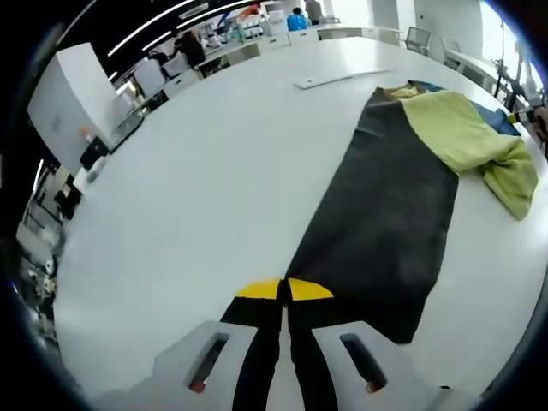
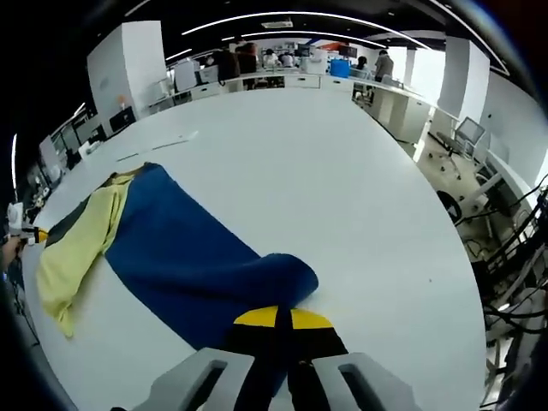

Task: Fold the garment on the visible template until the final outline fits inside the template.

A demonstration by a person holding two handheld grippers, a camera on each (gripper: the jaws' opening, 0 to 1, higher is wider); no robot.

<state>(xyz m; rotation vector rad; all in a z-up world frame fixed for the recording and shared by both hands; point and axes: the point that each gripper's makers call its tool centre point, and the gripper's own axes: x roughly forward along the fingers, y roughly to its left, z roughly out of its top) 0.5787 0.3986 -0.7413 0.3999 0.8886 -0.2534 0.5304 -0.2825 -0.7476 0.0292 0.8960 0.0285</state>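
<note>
A long dark grey cloth (image 1: 377, 205) lies flat on the white table (image 1: 197, 197), running away from my left gripper (image 1: 283, 291). Its jaws are shut at the cloth's near corner, apparently pinching it. At the far end a yellow-green garment (image 1: 462, 137) lies crumpled over it, with blue cloth (image 1: 492, 116) behind. In the right gripper view the blue cloth (image 2: 180, 257) stretches from the yellow-green garment (image 2: 77, 248) toward my right gripper (image 2: 276, 317). That gripper is shut on the blue cloth's near end, which is bunched and folded over at the tips.
A thin white strip (image 1: 342, 77) (image 2: 158, 145) lies flat on the table beyond the cloths. Desks, screens and several people (image 2: 248, 60) line the far side. A white pillar (image 1: 64, 94) stands left, and office chairs (image 2: 467, 133) stand off the table's right edge.
</note>
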